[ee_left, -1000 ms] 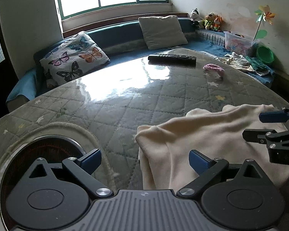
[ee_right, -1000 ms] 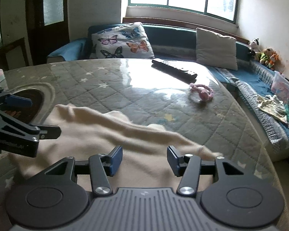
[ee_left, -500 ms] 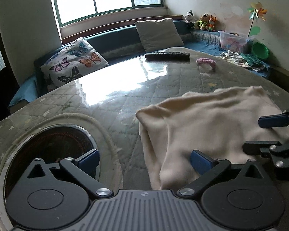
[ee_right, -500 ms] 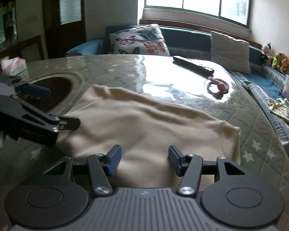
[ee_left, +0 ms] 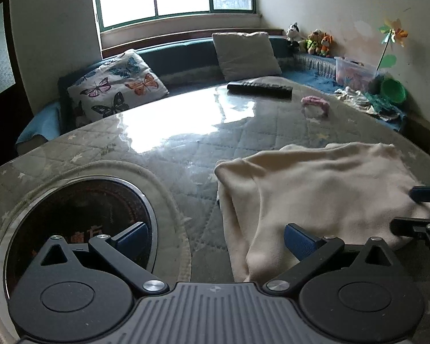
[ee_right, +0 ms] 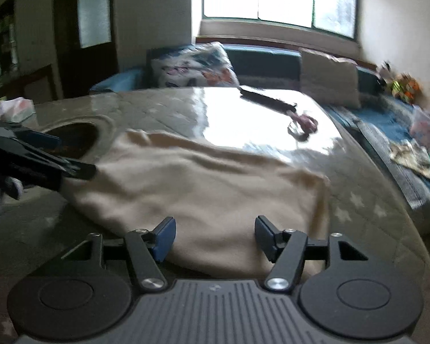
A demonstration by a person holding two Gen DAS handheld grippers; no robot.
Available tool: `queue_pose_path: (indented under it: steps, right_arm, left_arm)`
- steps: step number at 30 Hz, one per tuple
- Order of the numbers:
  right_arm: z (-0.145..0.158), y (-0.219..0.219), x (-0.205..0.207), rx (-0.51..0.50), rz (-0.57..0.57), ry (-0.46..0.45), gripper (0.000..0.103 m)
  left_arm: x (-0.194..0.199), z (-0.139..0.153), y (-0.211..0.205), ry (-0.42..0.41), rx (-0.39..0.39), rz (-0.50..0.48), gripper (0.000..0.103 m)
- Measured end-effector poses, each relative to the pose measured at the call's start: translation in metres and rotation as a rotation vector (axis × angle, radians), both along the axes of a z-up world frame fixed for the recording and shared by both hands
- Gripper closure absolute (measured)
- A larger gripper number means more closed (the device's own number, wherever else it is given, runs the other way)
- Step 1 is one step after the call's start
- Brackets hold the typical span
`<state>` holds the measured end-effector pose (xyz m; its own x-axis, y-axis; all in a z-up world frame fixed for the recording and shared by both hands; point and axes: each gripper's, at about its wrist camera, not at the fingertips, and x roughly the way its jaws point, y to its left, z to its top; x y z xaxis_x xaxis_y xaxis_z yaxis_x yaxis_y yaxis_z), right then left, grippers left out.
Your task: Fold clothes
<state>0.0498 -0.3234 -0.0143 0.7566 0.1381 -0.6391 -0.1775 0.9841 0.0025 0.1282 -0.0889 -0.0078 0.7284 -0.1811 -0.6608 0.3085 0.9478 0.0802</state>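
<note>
A cream garment (ee_left: 315, 189) lies folded on the glass-topped quilted table (ee_left: 163, 154); it also shows in the right wrist view (ee_right: 203, 183). My left gripper (ee_left: 215, 236) is open and empty, its right fingertip at the garment's near left edge. My right gripper (ee_right: 213, 238) is open and empty, just above the garment's near edge. The right gripper shows at the right edge of the left wrist view (ee_left: 424, 212). The left gripper shows at the left of the right wrist view (ee_right: 43, 157).
A round dark inset (ee_left: 80, 218) sits in the table to the left of the garment. A black remote (ee_left: 259, 89) and a pink hair tie (ee_left: 315, 103) lie at the far side. A cushioned bench with pillows (ee_left: 114, 86) curves behind. A tissue pack (ee_right: 14, 109) lies far left.
Both grippers have drawn back toward the near edge and a little apart. The garment has gone from being drawn over itself to lying flat and folded. The right view is blurred from motion.
</note>
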Motion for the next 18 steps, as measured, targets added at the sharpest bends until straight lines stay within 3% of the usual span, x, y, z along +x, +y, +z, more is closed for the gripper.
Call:
queue_pose_path:
  steps: [13, 18]
  right_arm:
    - [0.001, -0.017, -0.008, 0.063, -0.033, -0.009, 0.036]
    - [0.000, -0.018, -0.007, 0.073, -0.039, -0.009, 0.028]
  left_arm:
    - [0.000, -0.007, -0.003, 0.040, 0.017, 0.008, 0.000]
    - [0.000, -0.007, -0.003, 0.050, 0.016, 0.010, 0.000]
